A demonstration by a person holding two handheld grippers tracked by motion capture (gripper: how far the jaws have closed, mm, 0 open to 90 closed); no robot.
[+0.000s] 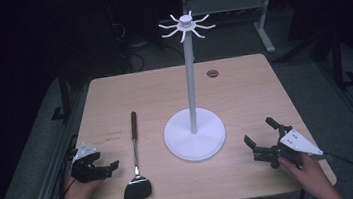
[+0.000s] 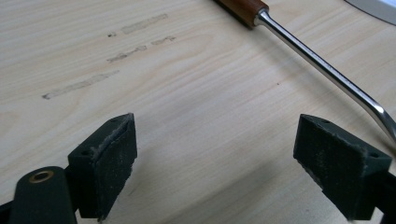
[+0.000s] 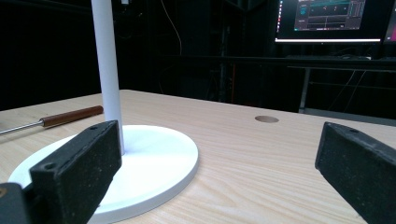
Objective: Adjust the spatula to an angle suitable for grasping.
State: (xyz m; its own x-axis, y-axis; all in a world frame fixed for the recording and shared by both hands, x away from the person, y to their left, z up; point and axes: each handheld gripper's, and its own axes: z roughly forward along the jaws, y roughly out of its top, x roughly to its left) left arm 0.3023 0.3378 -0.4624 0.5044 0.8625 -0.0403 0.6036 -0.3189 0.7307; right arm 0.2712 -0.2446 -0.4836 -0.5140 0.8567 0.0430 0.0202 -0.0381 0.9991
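A spatula point(image 1: 135, 159) lies on the table, wooden handle pointing away, black blade near the front edge. Its metal shaft point(image 2: 322, 65) and brown handle end point(image 2: 243, 7) cross the upper right of the left gripper view. A white rack stand point(image 1: 189, 78) with a round base point(image 1: 195, 137) and hooks point(image 1: 186, 25) on top rises at the table's middle. My left gripper point(image 1: 109, 168) rests low at the front left, jaws open and empty, just left of the spatula. My right gripper point(image 1: 259, 133) sits at the front right, open and empty, beside the base point(image 3: 154, 168); the pole point(image 3: 107, 70) stands ahead.
The light wooden table point(image 1: 138, 93) has a round cable hole point(image 1: 212, 73) near its far edge, also seen as a hole point(image 3: 266, 119) from the right gripper. Faint smudges point(image 2: 84, 84) mark the wood. Dark room, desk legs and a monitor point(image 3: 327, 18) lie beyond.
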